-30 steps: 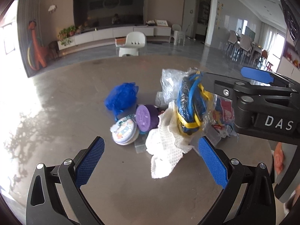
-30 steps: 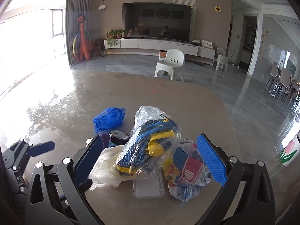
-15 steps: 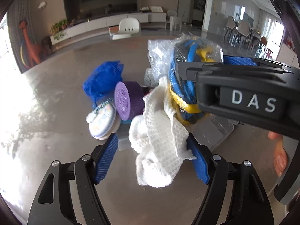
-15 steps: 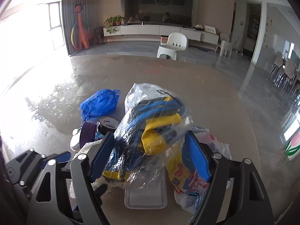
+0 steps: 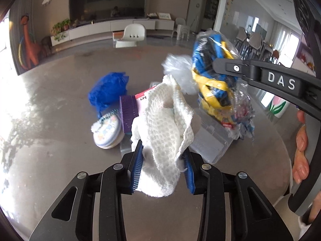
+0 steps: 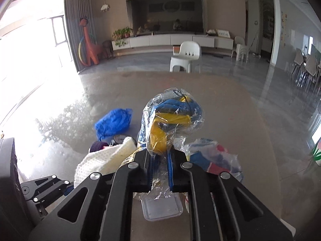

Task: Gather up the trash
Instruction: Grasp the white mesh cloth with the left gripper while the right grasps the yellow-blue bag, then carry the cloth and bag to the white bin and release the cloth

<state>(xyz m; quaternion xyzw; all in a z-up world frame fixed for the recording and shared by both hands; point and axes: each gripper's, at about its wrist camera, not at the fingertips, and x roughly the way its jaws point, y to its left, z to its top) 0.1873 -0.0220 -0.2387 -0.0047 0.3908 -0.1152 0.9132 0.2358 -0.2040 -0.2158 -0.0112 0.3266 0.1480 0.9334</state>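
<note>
My left gripper [image 5: 163, 169] is shut on a white waffle-textured cloth [image 5: 166, 128], lifted off the grey table [image 5: 60, 150]. My right gripper [image 6: 159, 169] is shut on a clear plastic bag holding blue and yellow stuff [image 6: 170, 122], held above the table; the bag also shows in the left wrist view [image 5: 214, 80]. The white cloth appears at lower left in the right wrist view [image 6: 104, 160]. On the table lie a crumpled blue bag [image 5: 109, 89], a purple lid [image 5: 128, 114], a round patterned tin [image 5: 108, 130], a clear plastic tray [image 5: 208, 140] and a colourful wrapper [image 6: 212, 160].
The right gripper's black body [image 5: 280, 82] crosses the upper right of the left wrist view, with a hand [image 5: 301, 140] behind it. A white chair [image 6: 186, 57] stands beyond the table's far edge. A white pot with a tulip picture [image 5: 277, 108] stands at right.
Both grippers have closed, the left on the white cloth, the right on the clear bag. Both items have been lifted off the pile.
</note>
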